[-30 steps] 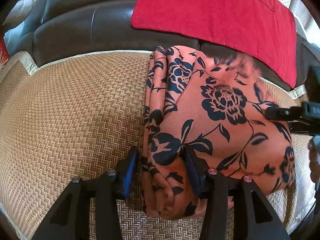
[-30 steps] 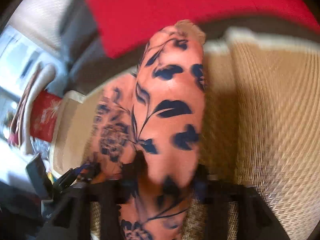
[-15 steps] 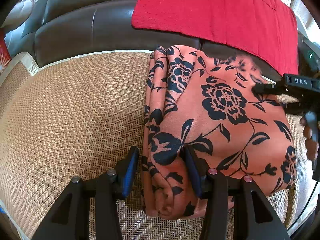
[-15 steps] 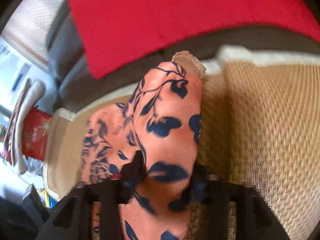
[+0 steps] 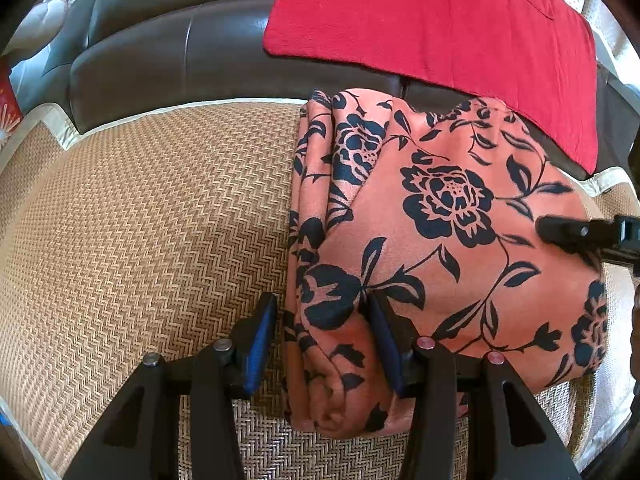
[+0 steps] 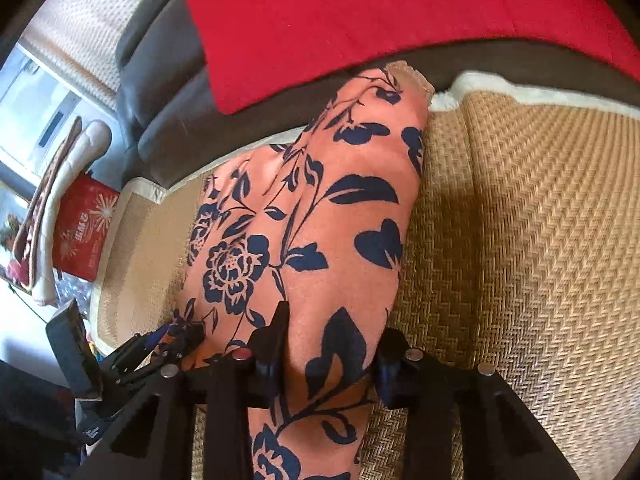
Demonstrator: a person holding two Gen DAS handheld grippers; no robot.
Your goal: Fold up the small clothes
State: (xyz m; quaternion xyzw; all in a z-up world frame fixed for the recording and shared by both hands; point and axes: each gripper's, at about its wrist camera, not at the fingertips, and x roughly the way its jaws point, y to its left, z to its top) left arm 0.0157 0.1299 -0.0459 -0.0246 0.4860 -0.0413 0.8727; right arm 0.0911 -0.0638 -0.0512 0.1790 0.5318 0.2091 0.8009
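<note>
An orange garment with dark blue flowers (image 5: pixel 440 240) lies folded on the woven seat mat (image 5: pixel 140 240). My left gripper (image 5: pixel 320 308) straddles its rolled left edge. The right pad rests against the cloth and the left pad stands just off it, so the jaws are open. My right gripper (image 6: pixel 334 332) has the garment's (image 6: pixel 340 220) right fold between its closing jaws, and both pads press into the cloth. In the left wrist view a black finger of the right gripper (image 5: pixel 580 234) lies over the garment's right side. The left gripper (image 6: pixel 160 344) shows at the lower left of the right wrist view.
A red cloth (image 5: pixel 440 20) is draped over the dark leather sofa back (image 5: pixel 160 52) behind the garment. A red box (image 6: pixel 84 228) and padded items stand past the mat's left end. Bare mat (image 6: pixel 520 240) stretches to the right of the garment.
The right gripper's jaws have narrowed onto the fold. The garment's far right corner, blurred and lifted before, now lies flat. The left gripper has not moved.
</note>
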